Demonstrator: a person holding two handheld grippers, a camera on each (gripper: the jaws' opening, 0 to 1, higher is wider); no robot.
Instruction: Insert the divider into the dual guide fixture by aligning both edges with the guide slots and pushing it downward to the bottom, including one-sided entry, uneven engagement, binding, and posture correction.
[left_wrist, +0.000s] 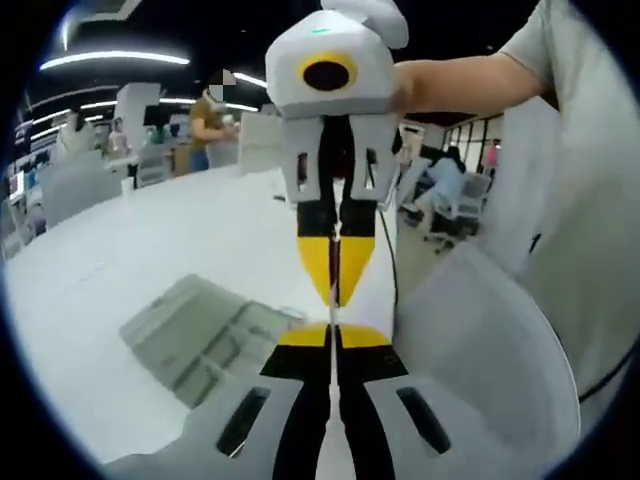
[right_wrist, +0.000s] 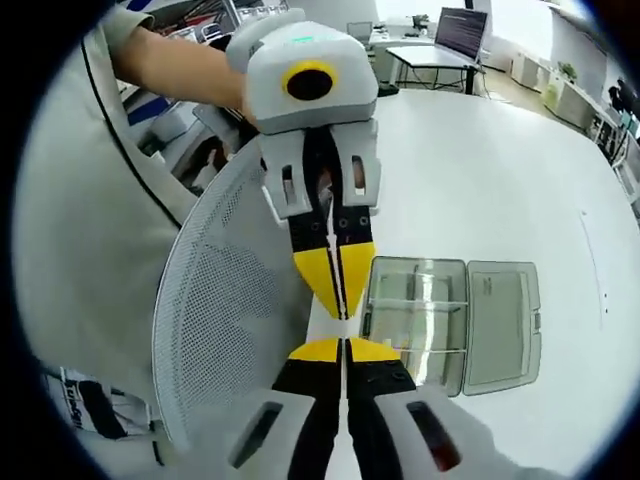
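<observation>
Presently two claws (left_wrist: 331, 335) (right_wrist: 345, 345) closed, tip to tip; one clear fixture (right_wrist: 450, 322) on table (right_wrist: 500, 170).

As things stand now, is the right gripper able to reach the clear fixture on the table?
Probably yes. The right gripper is shut, tip to tip with the left gripper, beside the clear fixture on the white table. Nothing lies between them, though the left gripper crowds it.

We see bright, even light from ceiling strip lamps (left_wrist: 115, 58) in the left gripper view, a white table (right_wrist: 480, 170) washed nearly to glare, soft faint shadows, strong fisheye bending toward the edges, slight blur throughout, and glints on the clear fixture (right_wrist: 450, 320) in the right gripper view.
</observation>
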